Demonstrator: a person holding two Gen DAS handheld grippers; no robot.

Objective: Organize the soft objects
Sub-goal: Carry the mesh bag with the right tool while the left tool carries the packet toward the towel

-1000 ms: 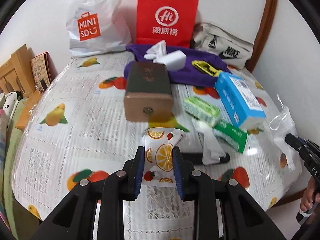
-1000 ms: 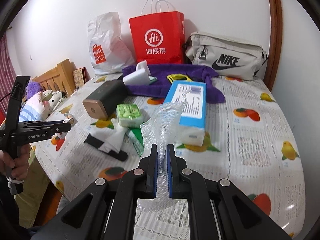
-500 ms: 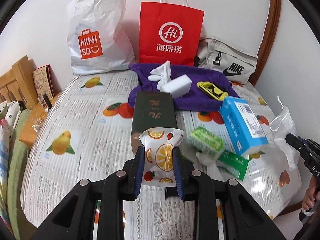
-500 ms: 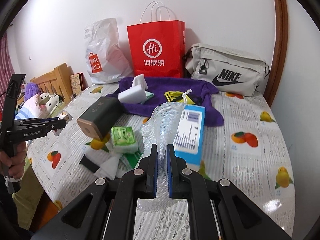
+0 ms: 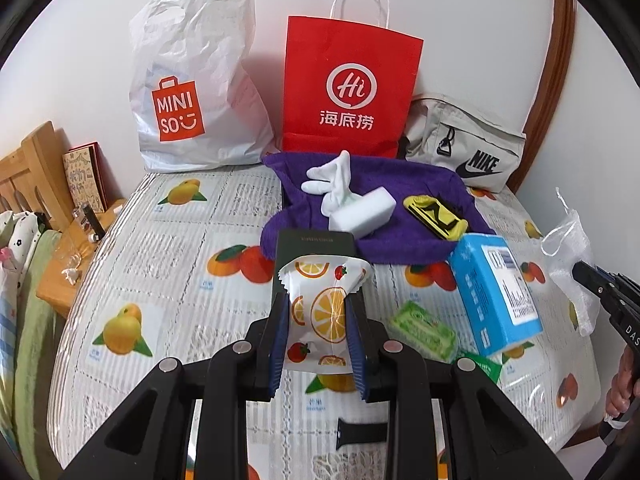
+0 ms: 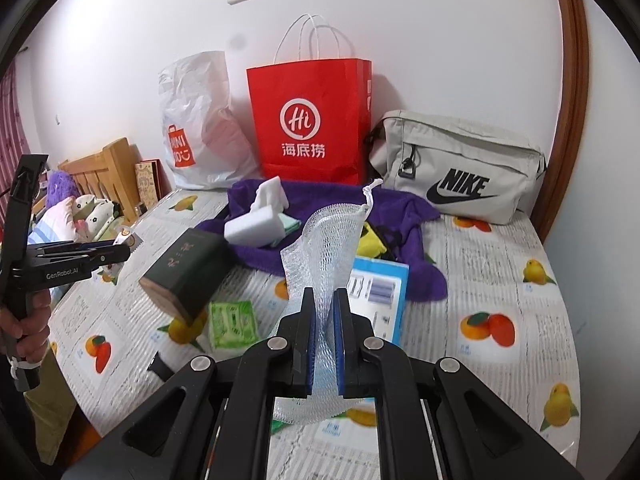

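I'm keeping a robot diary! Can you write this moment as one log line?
left gripper: shut on fruit packet | right gripper: shut on mesh bag | both held above table

I see a bed under a glossy fruit-print plastic cover [image 5: 168, 280]. A purple towel [image 5: 400, 236] lies at 12 o'clock, a dark green box [image 6: 188, 268] centrally, a blue carton [image 5: 496, 288] and a green packet [image 5: 424, 332] at 3 o'clock.
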